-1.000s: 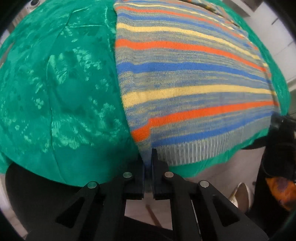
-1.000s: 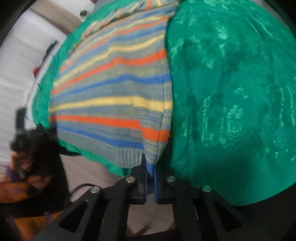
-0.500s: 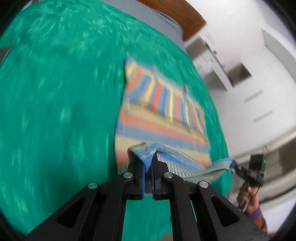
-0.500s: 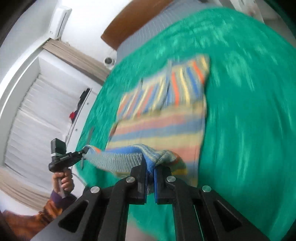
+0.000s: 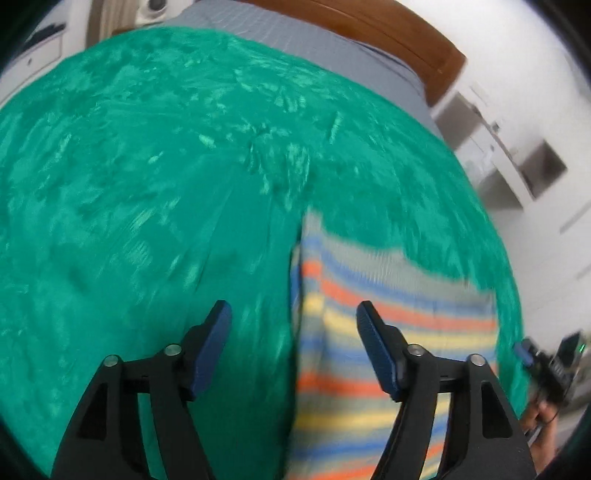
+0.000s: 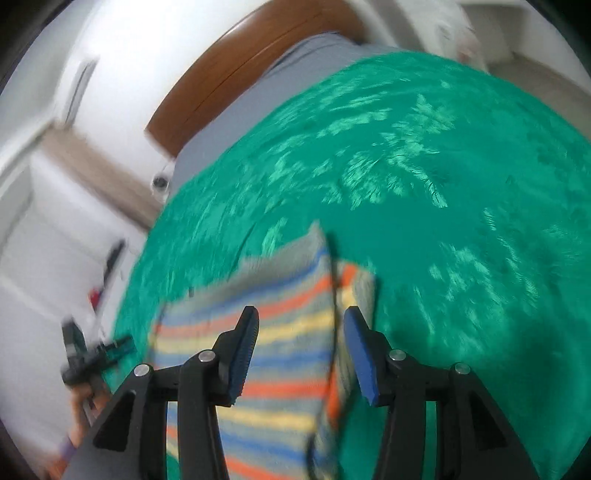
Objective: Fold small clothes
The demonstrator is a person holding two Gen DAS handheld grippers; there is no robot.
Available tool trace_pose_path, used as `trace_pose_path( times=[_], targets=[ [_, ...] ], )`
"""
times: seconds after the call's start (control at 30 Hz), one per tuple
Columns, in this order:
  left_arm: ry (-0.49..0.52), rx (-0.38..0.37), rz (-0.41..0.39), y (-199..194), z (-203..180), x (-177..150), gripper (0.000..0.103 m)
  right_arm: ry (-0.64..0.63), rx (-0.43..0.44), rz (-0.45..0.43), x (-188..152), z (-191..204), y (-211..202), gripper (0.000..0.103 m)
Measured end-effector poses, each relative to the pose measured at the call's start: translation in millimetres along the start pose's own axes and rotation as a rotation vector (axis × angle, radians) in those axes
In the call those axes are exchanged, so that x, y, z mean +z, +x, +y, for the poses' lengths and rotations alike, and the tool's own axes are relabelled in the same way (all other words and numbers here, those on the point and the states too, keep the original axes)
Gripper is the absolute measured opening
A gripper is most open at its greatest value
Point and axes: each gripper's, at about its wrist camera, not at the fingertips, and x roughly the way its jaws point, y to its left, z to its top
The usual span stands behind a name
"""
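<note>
A striped knit garment [image 5: 369, 350], in orange, blue, yellow and grey bands, lies folded over on the green bedspread [image 5: 147, 184]. In the left wrist view my left gripper [image 5: 293, 314] is open and empty above the garment's left edge. In the right wrist view the garment [image 6: 280, 332] lies under my right gripper [image 6: 301, 319], which is open and empty above its right edge. Both views are blurred by motion.
A wooden headboard [image 5: 369, 29] and a grey sheet [image 5: 314, 44] lie beyond the bedspread [image 6: 443, 184]. White furniture [image 5: 517, 158] stands to the right. The other gripper and hand show at each view's edge [image 5: 546, 373] [image 6: 85, 354].
Both grippers carried the garment's hem up and forward, folding it over, then opened and let go. The garment now lies folded on the bedspread.
</note>
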Motion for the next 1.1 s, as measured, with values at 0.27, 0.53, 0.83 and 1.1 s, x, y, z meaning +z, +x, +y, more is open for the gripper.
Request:
trace_pose_path(
  times=[0.27, 0.53, 0.83, 1.1],
  targets=[
    [0.111, 0.04, 0.052, -35, 9, -95, 0.083, -0.204, -0.048, 0.098, -99, 15, -53, 0.055],
    [0.115, 0.176, -0.151, -76, 36, -150, 0.096, -0.311, -0.281, -0.089, -176, 0, -92, 0.071],
    [0.136, 0.345, -0.31, -45, 52, -184, 0.102, -0.278, -0.338, -0.203, -211, -43, -82, 0.087],
    [0.109, 0.267, -0.35, -48, 65, -186, 0.102, -0.272, -0.291, -0.224, -212, -50, -80, 0.089]
  ],
)
